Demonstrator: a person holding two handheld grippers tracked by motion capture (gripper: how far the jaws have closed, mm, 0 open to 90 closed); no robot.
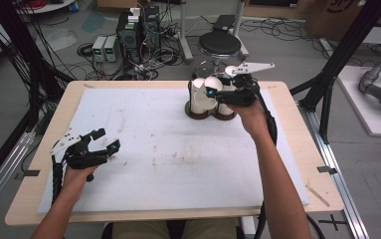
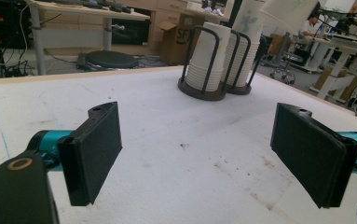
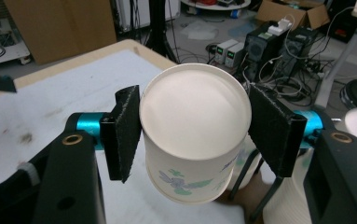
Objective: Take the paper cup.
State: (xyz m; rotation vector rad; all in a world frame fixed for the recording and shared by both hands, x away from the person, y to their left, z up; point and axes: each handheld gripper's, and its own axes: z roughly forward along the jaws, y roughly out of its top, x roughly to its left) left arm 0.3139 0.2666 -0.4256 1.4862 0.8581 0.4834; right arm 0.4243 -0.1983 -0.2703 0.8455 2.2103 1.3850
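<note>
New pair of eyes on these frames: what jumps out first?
The white paper cup with a floral print, upside down and clamped between the right gripper's black pads at the table's far side. Just below it, the dark wire cup holder with stacked white cups. The left gripper sits open and empty near the table's front left, over the stained white foam mat.

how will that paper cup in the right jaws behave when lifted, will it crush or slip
The paper cup is thin-walled and probably very light, so a hard squeeze could dent it. The right gripper pinches it near its closed base, likely its stiffest part. Its tapered sides might slip.
</note>
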